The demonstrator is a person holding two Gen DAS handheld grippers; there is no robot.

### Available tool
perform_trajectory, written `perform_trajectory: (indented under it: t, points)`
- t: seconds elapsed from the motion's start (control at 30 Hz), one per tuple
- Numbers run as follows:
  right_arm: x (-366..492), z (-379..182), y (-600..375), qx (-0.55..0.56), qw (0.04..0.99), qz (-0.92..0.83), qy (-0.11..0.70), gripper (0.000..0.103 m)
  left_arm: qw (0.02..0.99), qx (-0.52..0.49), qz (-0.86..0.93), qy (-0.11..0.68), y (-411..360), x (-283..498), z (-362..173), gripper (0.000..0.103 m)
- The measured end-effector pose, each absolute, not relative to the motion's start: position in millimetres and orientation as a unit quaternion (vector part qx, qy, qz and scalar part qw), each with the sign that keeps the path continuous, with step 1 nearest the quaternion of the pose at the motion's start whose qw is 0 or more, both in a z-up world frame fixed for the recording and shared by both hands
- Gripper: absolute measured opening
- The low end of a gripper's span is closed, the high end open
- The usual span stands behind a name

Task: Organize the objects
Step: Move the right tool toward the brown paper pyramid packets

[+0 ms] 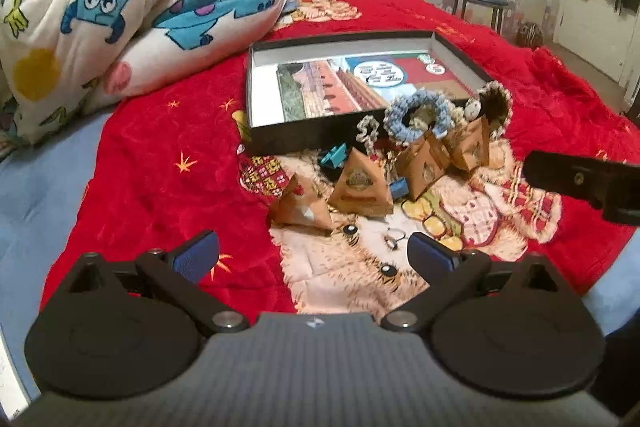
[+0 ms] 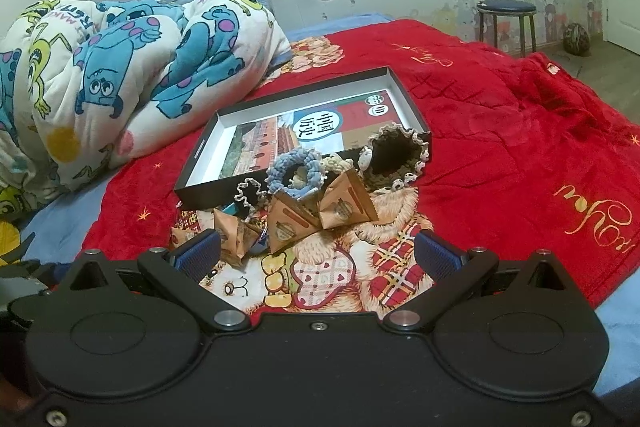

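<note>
A shallow black box [image 1: 256, 99] [image 2: 200, 187] with a printed sheet inside lies on the red bedspread. In front of it sits a heap of small things: brown pyramid packets [image 1: 362, 187] [image 2: 286, 223], a blue crochet scrunchie [image 1: 418, 115] [image 2: 294, 173], a brown frilled scrunchie [image 1: 496, 103] [image 2: 396, 155], a small white scrunchie [image 1: 368, 133] [image 2: 250, 193], blue clips [image 1: 332, 157] and metal rings [image 1: 394, 237]. My left gripper [image 1: 312, 255] hovers open just short of the heap, nothing between its fingers. My right gripper [image 2: 318, 251] is open too, near the packets, and shows as a black arm [image 1: 584, 183] at the right.
A rolled monster-print quilt [image 1: 132, 11] [image 2: 120, 67] lies left of the box. The red blanket [image 1: 160, 167] [image 2: 520, 147] spreads to the right with free room. A stool [image 1: 478, 3] [image 2: 506, 19] and a ball [image 2: 576, 39] stand on the floor by the far wall.
</note>
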State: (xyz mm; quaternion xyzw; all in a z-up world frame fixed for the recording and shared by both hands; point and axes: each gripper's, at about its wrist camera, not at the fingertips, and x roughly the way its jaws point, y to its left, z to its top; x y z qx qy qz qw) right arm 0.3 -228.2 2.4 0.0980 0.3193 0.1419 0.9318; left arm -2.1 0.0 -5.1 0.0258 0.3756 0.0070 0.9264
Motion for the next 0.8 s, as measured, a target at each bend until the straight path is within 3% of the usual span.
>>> perform_trajectory:
  t: [0.4,0.8]
  points:
    - [6,-1,-226,0.106,0.930,0.143,0.321,0.103,0.936,0.006,0.036,0.349,8,0,-1,0.103]
    - [12,-6,-220,0.106,0.927,0.146,0.328,0.103,0.922,-0.023,0.009,0.386,15,7,-8,0.103]
